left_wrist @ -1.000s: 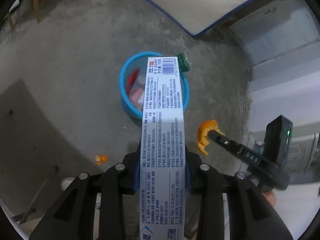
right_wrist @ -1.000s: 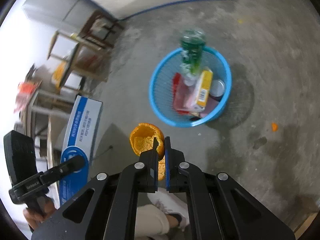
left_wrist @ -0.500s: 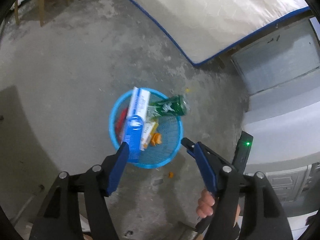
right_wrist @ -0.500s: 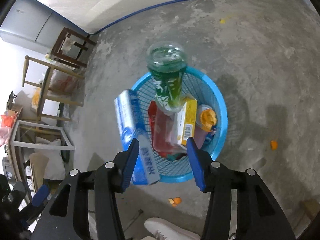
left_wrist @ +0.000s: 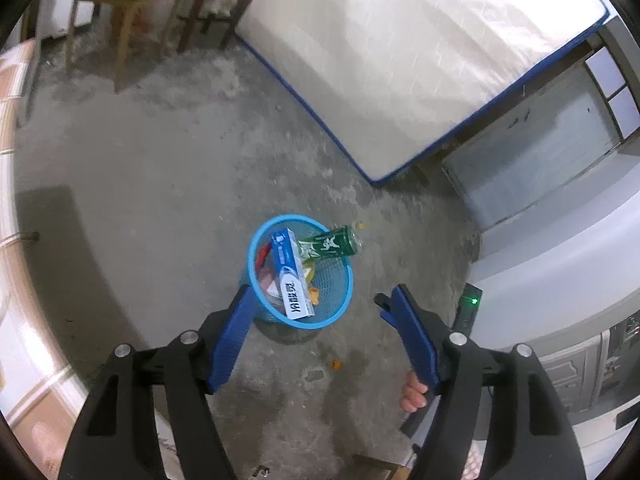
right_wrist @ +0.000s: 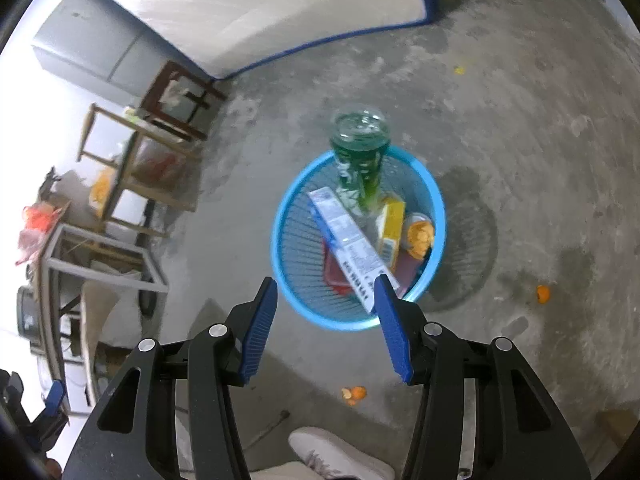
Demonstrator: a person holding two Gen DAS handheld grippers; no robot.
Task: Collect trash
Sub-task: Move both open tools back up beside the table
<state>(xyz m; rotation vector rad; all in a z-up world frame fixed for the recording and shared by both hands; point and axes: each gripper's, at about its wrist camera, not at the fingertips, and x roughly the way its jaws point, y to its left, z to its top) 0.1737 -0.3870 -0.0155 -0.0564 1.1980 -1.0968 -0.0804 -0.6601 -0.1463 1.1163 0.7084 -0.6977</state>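
A bare grey concrete floor (left_wrist: pixel 168 168) fills most of both views. A large white mattress (left_wrist: pixel 400 48) with a blue edge lies at the far side of the floor, and wooden stools (left_wrist: pixel 132 4) and frames stand near its corner. By the wall to the right in the left wrist view sit pale grey cabinets (left_wrist: pixel 540 168).

On the floor, near the middle, stands a round blue mesh basket (right_wrist: pixel 438 216). It holds the trash. A long white and blue toothpaste box (left_wrist: pixel 291 274) leans inside it, one end resting against the near rim. A green plastic bottle (right_wrist: pixel 359 148) stands tilted in the basket, its base sticking out above the far rim. Beside them lie a yellow carton (right_wrist: pixel 390 224), a piece of orange peel (right_wrist: pixel 420 234) and something red under the box.

The left gripper (left_wrist: pixel 320 304) hangs above and in front of the basket, its jaws have just been opening, and its blue fingers (left_wrist: pixel 232 340) stand wide apart with nothing between them. The right gripper (right_wrist: pixel 324 294) is held over the near rim, jaws also spread apart and empty after having just been opening. A hand (left_wrist: pixel 414 396) shows behind the left gripper's right finger.

Small scraps of orange peel (right_wrist: pixel 354 394) lie on the floor just in front of the basket, and another scrap (right_wrist: pixel 542 294) lies off to its right. A white shoe (right_wrist: pixel 340 456) shows at the bottom edge.
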